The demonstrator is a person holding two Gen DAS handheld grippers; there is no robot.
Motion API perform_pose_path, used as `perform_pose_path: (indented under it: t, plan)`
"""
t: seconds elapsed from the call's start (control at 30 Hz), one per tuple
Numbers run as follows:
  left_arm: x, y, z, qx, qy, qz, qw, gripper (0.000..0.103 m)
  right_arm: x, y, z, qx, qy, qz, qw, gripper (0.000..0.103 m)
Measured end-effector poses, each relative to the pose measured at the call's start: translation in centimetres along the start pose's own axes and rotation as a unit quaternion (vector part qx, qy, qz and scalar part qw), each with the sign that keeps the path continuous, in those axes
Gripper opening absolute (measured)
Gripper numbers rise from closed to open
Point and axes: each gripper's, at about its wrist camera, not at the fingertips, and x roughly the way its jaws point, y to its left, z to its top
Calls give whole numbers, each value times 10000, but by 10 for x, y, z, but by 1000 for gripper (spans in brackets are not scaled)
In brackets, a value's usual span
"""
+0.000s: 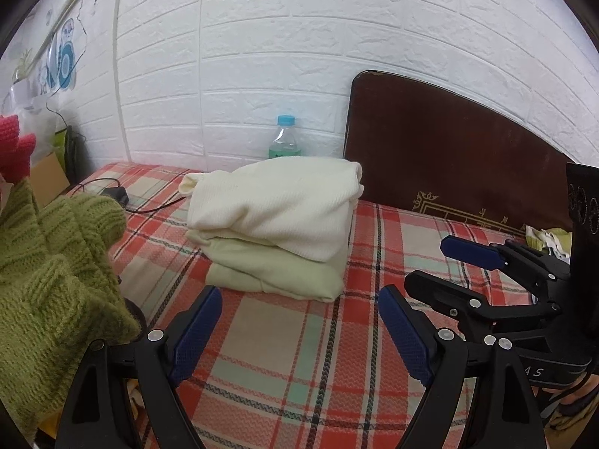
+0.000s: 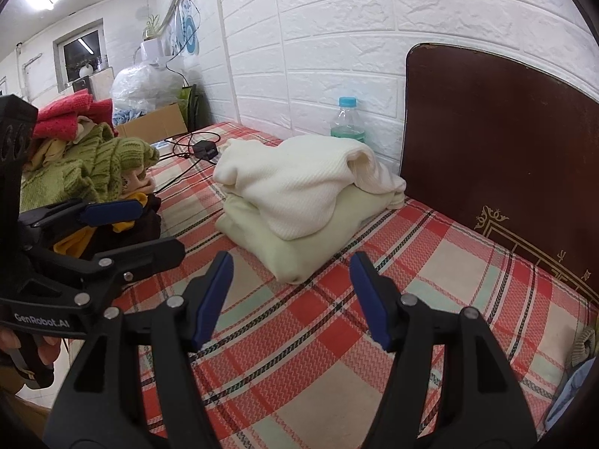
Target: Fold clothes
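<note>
A folded cream knit garment lies on a folded pale green garment in a stack on the plaid bed cover. The stack also shows in the right wrist view: cream, pale green. My left gripper is open and empty, hovering just in front of the stack. My right gripper is open and empty, also just in front of the stack. The right gripper shows at the right of the left wrist view. A heap of unfolded clothes, green knit on top, lies at the left.
A brown headboard stands behind the bed at the right. A water bottle stands by the white brick wall. A black charger and cable lie on the bed behind the heap. More clothes lie at the far right.
</note>
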Motion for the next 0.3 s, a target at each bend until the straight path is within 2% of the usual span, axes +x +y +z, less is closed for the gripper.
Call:
perform_pose_path:
  t: [0.3]
  plan:
    - [-7, -3, -2, 131, -220, 146, 9996, 87, 0, 0, 2, 80, -10, 26, 10000, 66]
